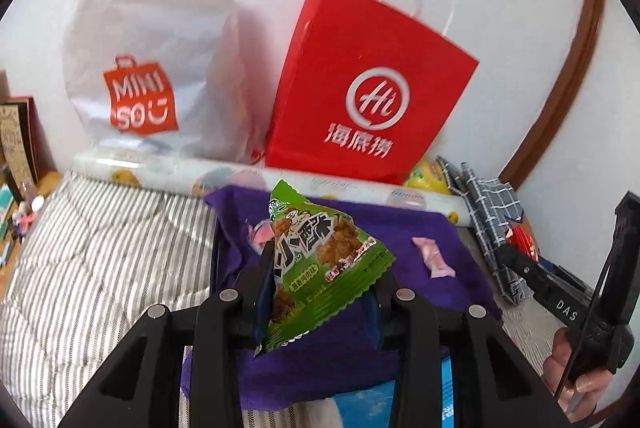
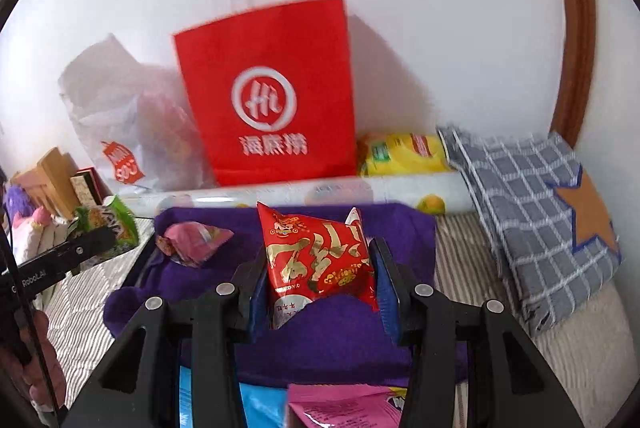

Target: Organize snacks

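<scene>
My left gripper is shut on a green snack packet, held up over a purple cloth. In the right wrist view my right gripper is shut on a red snack packet with gold lettering, its blue pads pressing both sides. A red paper bag with white handles stands against the wall behind the cloth. A pink candy lies on the cloth. A pink packet lies at the cloth's left end. The green packet also shows at far left.
A white plastic shopping bag leans beside the red bag. A printed roll lies along the wall with a yellow packet behind it. A blue checked cushion lies right. Striped bedding spreads left. Pink and blue packets lie under the right gripper.
</scene>
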A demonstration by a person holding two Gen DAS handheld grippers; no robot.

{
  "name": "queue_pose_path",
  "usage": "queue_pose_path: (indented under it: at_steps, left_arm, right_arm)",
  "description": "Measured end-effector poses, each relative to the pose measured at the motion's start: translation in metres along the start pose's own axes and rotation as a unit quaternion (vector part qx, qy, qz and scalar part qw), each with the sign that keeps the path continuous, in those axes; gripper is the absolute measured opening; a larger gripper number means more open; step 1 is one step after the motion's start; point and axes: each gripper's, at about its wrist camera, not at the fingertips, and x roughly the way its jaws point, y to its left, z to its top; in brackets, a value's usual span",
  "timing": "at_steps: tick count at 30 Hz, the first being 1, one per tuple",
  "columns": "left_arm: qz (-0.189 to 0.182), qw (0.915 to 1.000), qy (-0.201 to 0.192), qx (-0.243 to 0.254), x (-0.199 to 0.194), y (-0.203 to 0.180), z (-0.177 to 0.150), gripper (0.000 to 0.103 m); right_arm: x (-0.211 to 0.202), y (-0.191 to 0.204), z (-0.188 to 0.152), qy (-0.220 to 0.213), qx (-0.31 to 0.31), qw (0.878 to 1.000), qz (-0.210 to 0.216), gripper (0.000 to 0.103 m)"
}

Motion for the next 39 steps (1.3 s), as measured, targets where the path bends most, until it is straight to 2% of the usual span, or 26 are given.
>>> queue_pose_path:
  at_steps: [4,9,16,32,39]
  left_arm:
    - [0.009,0.9999,0.002,-0.007,0.005,0.005,-0.003,0.035]
    - [0.013,0.9998,0.012,-0.010,0.013,0.007,-0.006,0.035]
    - [0.023,0.9994,0.026,-0.008,0.022,0.008,-0.010,0.035]
    - [0.029,0.9983,0.049,-0.014,0.034,0.013,-0.015,0.035]
    - [0.030,0.9977,0.059,-0.014,0.038,0.014,-0.017,0.035]
  right_arm:
    - [0.013,0.000,-0.006,0.018,-0.009,1.000,-0.018,0.045]
    - [0.027,0.002,-0.012,0.047,-0.016,0.999,-0.022,0.045]
    - [0.035,0.007,-0.020,0.066,-0.023,0.997,-0.026,0.045]
    - [0.048,0.007,-0.023,0.093,-0.023,0.995,-0.035,0.047]
    - [0.050,0.009,-0.026,0.097,-0.028,0.994,-0.034,0.052]
